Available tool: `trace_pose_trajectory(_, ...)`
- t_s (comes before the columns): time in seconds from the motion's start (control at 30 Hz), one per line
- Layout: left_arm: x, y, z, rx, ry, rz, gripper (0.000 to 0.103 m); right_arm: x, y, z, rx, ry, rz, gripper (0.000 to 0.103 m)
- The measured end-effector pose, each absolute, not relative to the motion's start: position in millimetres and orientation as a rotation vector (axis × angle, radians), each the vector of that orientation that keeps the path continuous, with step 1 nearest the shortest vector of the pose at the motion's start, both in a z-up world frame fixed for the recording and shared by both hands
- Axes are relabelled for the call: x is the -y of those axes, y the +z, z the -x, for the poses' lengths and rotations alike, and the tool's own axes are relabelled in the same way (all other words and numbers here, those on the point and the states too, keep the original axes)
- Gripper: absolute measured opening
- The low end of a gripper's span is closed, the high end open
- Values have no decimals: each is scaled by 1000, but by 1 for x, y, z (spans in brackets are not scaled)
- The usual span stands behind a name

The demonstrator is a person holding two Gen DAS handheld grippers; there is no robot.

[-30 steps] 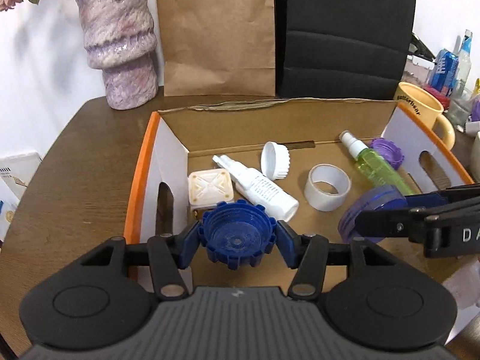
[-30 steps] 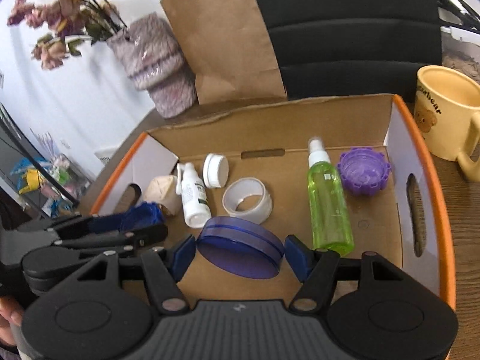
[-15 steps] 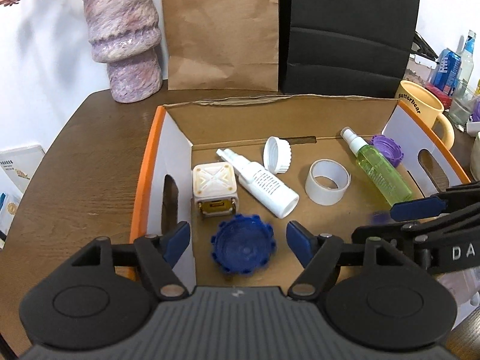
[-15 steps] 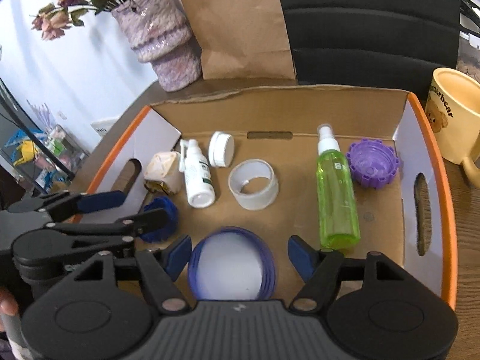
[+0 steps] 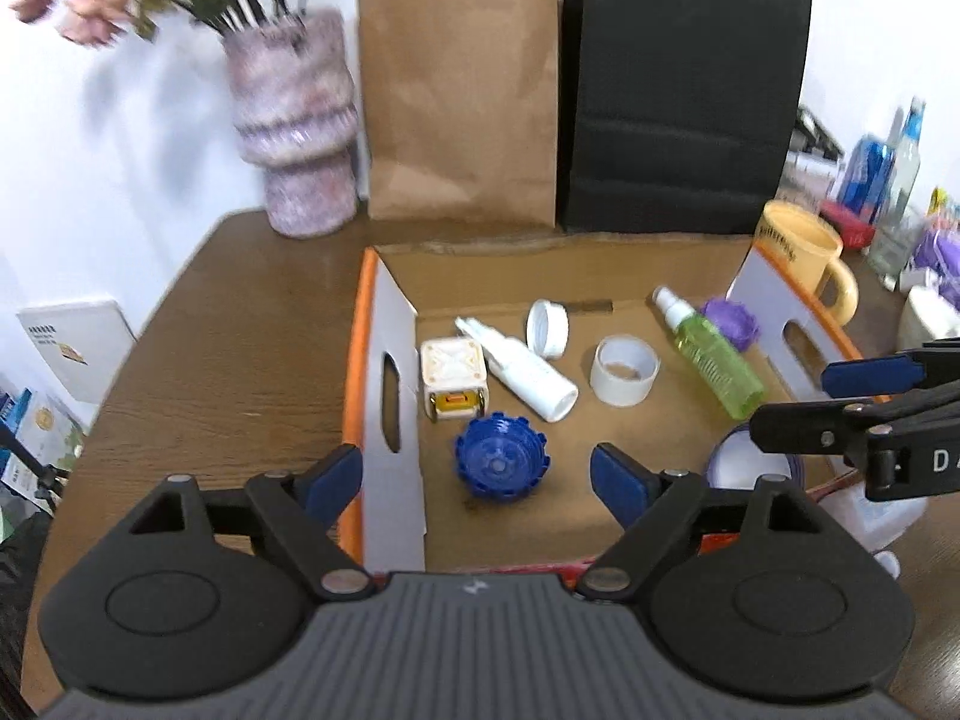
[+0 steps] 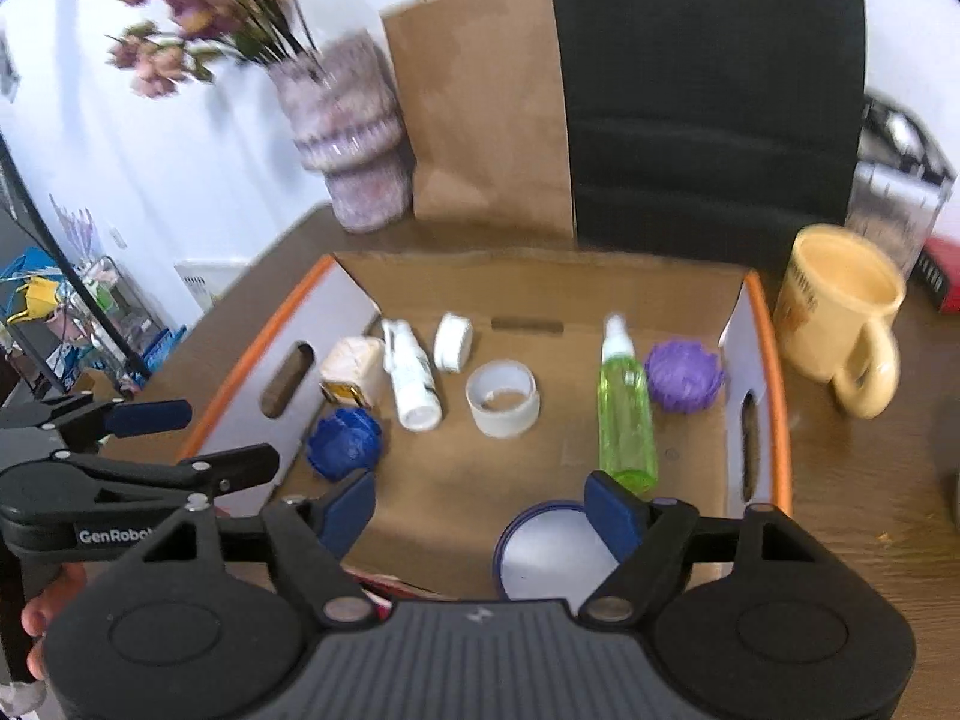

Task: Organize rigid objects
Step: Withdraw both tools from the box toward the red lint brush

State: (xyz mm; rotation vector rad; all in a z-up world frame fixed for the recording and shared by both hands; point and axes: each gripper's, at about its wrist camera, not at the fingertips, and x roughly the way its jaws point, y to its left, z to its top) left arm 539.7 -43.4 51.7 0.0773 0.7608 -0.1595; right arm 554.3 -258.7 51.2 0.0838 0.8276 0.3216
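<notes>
Left wrist view: the left gripper (image 5: 477,471), which clamped the blue cap (image 5: 501,456) a second ago, has let it go; the jaws are opening, wide apart and empty. The cap rests on the floor of the cardboard box (image 5: 384,372), centre frame, in line with the gap between the fingers but beyond them and apart from both.

Right wrist view: the right gripper (image 6: 480,504) has likewise dropped the round purple-rimmed lid (image 6: 555,549); its jaws are opening, holding nothing. The lid lies flat at lower centre, under the right-hand finger. Judgement: both placements are complete.
</notes>
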Motion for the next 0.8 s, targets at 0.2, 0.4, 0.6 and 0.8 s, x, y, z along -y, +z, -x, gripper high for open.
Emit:
trace_pose_trajectory(0.2, 35, 74, -477, -514, -93, -47, 94, 260, 71, -488, -563, 241, -3, 87)
trace_pose_trajectory(0.4, 39, 84, -419, -368, -112, -57, 97, 265, 72, -437, -453, 221, -37, 87)
trace_pose_trajectory(0.6, 42, 85, -369, -266, -143, -36, 99, 261, 70, -381, -306, 203, -4, 88)
trace_pose_trajectory(0.8, 39, 82, -330, -209, -133, -16, 99, 264, 67, -342, -284, 211, -31, 90)
